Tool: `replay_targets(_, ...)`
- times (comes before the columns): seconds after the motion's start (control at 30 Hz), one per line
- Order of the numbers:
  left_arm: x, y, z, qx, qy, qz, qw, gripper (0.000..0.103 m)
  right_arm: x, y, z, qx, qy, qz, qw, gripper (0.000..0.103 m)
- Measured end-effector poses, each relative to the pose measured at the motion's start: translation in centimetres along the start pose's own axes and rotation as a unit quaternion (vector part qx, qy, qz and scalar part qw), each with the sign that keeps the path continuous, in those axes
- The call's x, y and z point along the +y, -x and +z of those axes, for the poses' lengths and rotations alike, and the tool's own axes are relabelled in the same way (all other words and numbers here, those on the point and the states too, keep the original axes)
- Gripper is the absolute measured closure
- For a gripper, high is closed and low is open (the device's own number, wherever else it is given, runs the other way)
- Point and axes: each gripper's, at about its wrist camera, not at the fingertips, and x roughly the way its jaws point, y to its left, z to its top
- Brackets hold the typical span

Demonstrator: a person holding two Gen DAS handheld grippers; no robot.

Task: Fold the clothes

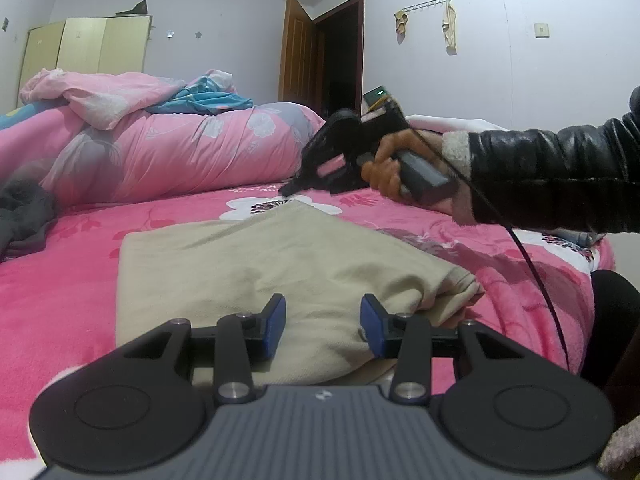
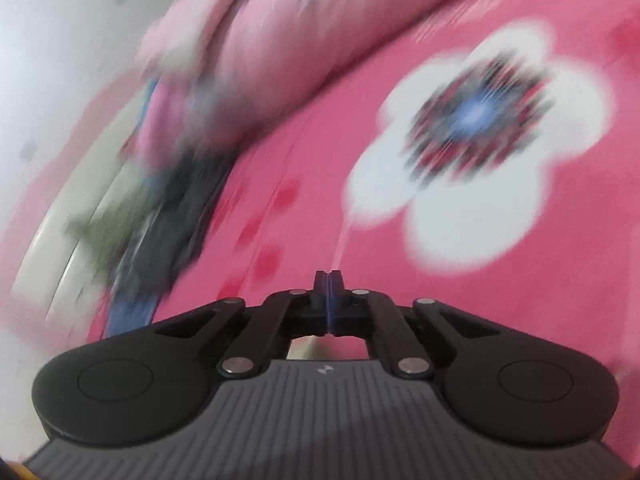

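The pink flowered bedspread (image 1: 80,288) fills most of what I can see and serves as my work surface, soft and flat enough to press folds into. At its far side a rolled pink quilt (image 1: 180,152) and loose bedding are bunched up, I'd guess pushed there to leave the middle free. A dark grey garment (image 1: 24,212) slumps at the left edge, well apart from the work.

In the middle lies the beige garment (image 1: 248,272), the task's thing — already a compact, roughly rectangular slab with layered edges at its near right corner, so it reads as folded at least in part. Whether more folds are wanted, I cannot settle from here.

My left gripper (image 1: 323,326) hovers low over the garment's near edge with its blue pads spread wide and nothing between them, placed so it could pin or pinch that edge. My right gripper (image 1: 290,190), held in a hand (image 1: 386,172) with a black sleeve, sits just past the garment's far corner, tip down near the white flower print (image 2: 480,160). In its own view — badly blurred — the right gripper (image 2: 329,280) has its pads pressed together with no cloth showing between them.
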Motion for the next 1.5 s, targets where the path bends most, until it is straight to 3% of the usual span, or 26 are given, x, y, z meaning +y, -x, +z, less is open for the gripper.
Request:
replay_targets(0.07,0.0,0.0,-0.1,-0.002,-0.001,0.000,1.0000,0.060,0.3,0.7,0.5,0.002,0.002,0.026,1.000,0.101)
replay_targets(0.2,-0.1,0.0,-0.1,-0.003,-0.002,0.000,1.0000,0.060,4.6,-0.5,-1.0,0.079,0.123,0.014,0.989,0.093)
replay_targets(0.33,-0.2,-0.1,-0.1,-0.003,-0.002,0.001,1.0000,0.060,9.4,-1.1,-3.4,0.096,0.253,0.048,0.961,0.093)
replay_targets(0.4,-0.2,-0.1,-0.2,-0.003,-0.003,0.001,1.0000,0.060,11.6,-1.1,-5.0,0.101,0.312,0.078,0.941,0.093)
replay_targets(0.47,-0.3,0.0,-0.3,-0.004,-0.004,0.002,1.0000,0.060,13.0,-2.1,-6.7,0.133,0.353,0.095,0.921,0.093)
replay_targets(0.57,-0.3,0.0,-0.3,-0.005,-0.003,0.003,1.0000,0.060,13.3,-5.9,-8.5,0.175,0.380,0.019,0.908,0.101)
replay_targets(0.67,-0.3,0.0,-0.3,-0.005,-0.005,0.003,1.0000,0.060,13.0,-8.0,-7.2,0.136,0.348,-0.026,0.927,0.101)
replay_targets(0.7,-0.4,0.0,-0.3,-0.006,-0.008,0.003,0.9999,0.060,13.0,-8.5,-6.6,0.121,0.336,-0.053,0.932,0.094)
replay_targets(0.73,-0.4,0.0,-0.3,-0.007,-0.010,0.004,0.9999,0.060,13.0,-8.5,-6.0,0.112,0.327,-0.065,0.936,0.094)
replay_targets(0.83,-0.4,0.0,-0.4,-0.011,-0.012,0.004,0.9999,0.060,13.3,-6.8,-5.1,0.104,0.304,-0.021,0.947,0.094)
replay_targets(0.93,-0.3,0.0,-0.5,-0.014,-0.014,0.003,0.9998,0.060,15.0,-5.0,-6.4,0.125,0.332,0.052,0.933,0.094)
replay_targets(1.0,-0.3,0.0,-0.4,-0.012,-0.012,0.004,0.9998,0.060,16.0,-5.9,-7.8,0.166,0.349,0.077,0.919,0.094)
replay_targets(1.07,-0.3,0.0,-0.3,-0.010,-0.011,0.004,0.9999,0.060,16.4,-8.6,-9.1,0.204,0.354,0.055,0.911,0.098)
replay_targets(1.1,-0.3,0.0,-0.2,-0.009,-0.010,0.004,0.9999,0.060,16.3,-9.8,-9.2,0.203,0.350,0.040,0.914,0.103)
replay_targets(1.13,-0.3,0.0,-0.2,-0.008,-0.010,0.004,0.9999,0.060,16.3,-10.2,-8.8,0.181,0.339,0.028,0.923,0.103)
replay_targets(1.17,-0.3,0.0,-0.1,-0.007,-0.009,0.004,0.9999,0.060,16.5,-10.2,-8.3,0.140,0.337,-0.013,0.931,0.101)
replay_targets(1.2,-0.3,0.0,-0.1,-0.006,-0.008,0.005,0.9999,0.060,16.9,-9.9,-7.8,0.096,0.346,-0.079,0.930,0.094)
replay_targets(1.23,-0.3,0.0,0.0,-0.006,-0.008,0.005,0.9999,0.060,17.2,-9.0,-7.3,0.062,0.350,-0.108,0.928,0.094)
replay_targets(1.33,-0.3,0.1,0.1,-0.003,-0.005,0.005,1.0000,0.060,17.2,-4.0,-6.1,0.023,0.343,-0.057,0.937,0.095)
replay_targets(1.5,-0.3,0.3,1.0,0.007,-0.007,0.019,0.9998,0.058,16.3,3.2,-7.8,-0.002,0.381,-0.054,0.923,0.095)
